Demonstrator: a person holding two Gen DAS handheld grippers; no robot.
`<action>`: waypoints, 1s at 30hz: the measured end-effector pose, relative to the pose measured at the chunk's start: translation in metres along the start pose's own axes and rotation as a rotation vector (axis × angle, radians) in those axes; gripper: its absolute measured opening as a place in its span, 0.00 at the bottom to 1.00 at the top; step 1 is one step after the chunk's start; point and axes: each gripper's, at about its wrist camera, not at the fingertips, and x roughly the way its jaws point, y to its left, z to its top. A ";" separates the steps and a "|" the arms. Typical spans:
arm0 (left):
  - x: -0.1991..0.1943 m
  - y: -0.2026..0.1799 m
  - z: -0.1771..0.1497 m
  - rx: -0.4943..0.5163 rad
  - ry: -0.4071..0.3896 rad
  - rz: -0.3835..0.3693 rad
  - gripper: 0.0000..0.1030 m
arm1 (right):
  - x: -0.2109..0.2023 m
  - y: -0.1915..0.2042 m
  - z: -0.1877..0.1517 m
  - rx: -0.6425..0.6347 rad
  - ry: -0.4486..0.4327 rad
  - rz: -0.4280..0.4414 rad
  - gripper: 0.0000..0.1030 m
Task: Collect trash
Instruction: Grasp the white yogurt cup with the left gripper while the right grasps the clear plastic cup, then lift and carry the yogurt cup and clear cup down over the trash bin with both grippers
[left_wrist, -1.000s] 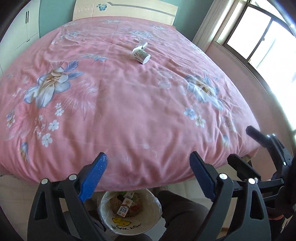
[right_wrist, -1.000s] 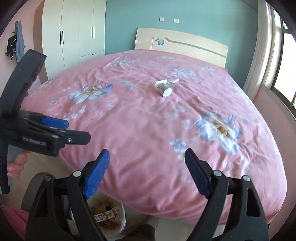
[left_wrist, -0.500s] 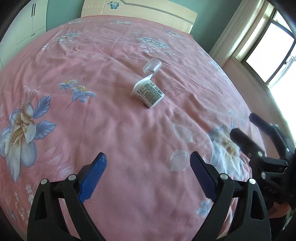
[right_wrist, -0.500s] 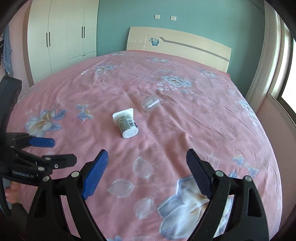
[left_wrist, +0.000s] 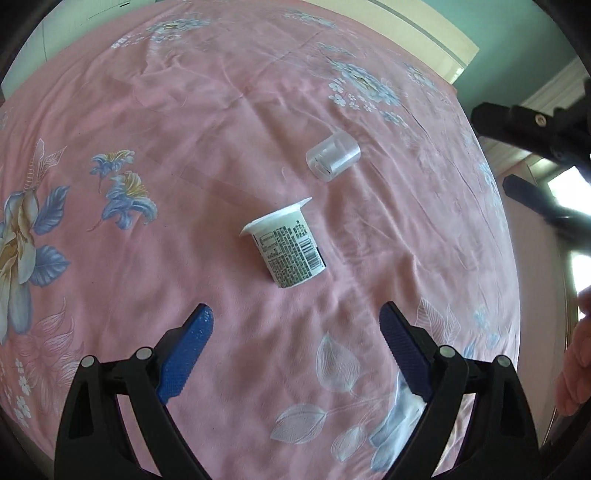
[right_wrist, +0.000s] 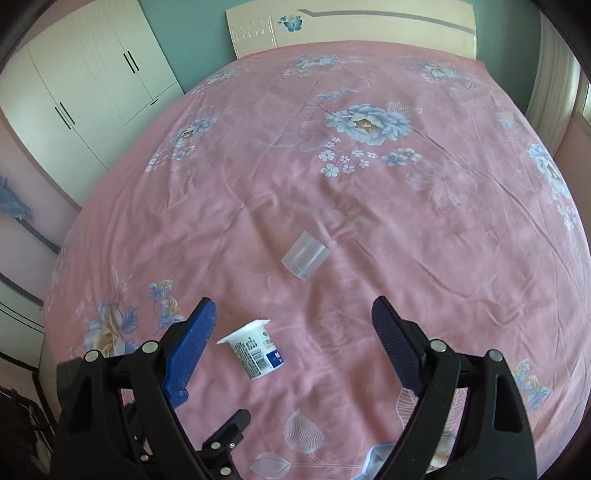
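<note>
A white yogurt cup (left_wrist: 286, 251) with a printed label lies on its side on the pink flowered bedspread (left_wrist: 184, 122). Just beyond it lies a small clear plastic cup (left_wrist: 332, 156), also on its side. My left gripper (left_wrist: 295, 317) hovers open just short of the yogurt cup, nothing between its blue pads. In the right wrist view the yogurt cup (right_wrist: 255, 350) sits near the left pad and the clear cup (right_wrist: 304, 256) lies ahead of my right gripper (right_wrist: 293, 314), which is open and empty. The right gripper's black frame (left_wrist: 524, 125) shows at the left view's right edge.
The bed's cream headboard (right_wrist: 351, 26) stands at the far end before a teal wall. White wardrobes (right_wrist: 85, 88) line the left side. A window and curtain (right_wrist: 554, 85) are on the right. A hand (left_wrist: 576, 369) shows at the left view's right edge.
Both grippers have swept from the foot of the bed in over the bedspread toward the two cups, which now look much nearer. The trash bin below the bed edge has left view.
</note>
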 end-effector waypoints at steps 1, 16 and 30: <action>0.008 -0.001 0.002 -0.018 -0.014 0.014 0.90 | 0.013 -0.003 0.011 0.024 0.022 -0.015 0.82; 0.085 -0.006 0.015 -0.180 -0.073 0.040 0.79 | 0.193 -0.045 0.056 0.411 0.355 0.043 0.82; 0.109 0.013 0.037 -0.234 -0.031 -0.054 0.49 | 0.233 -0.042 0.045 0.439 0.422 0.135 0.46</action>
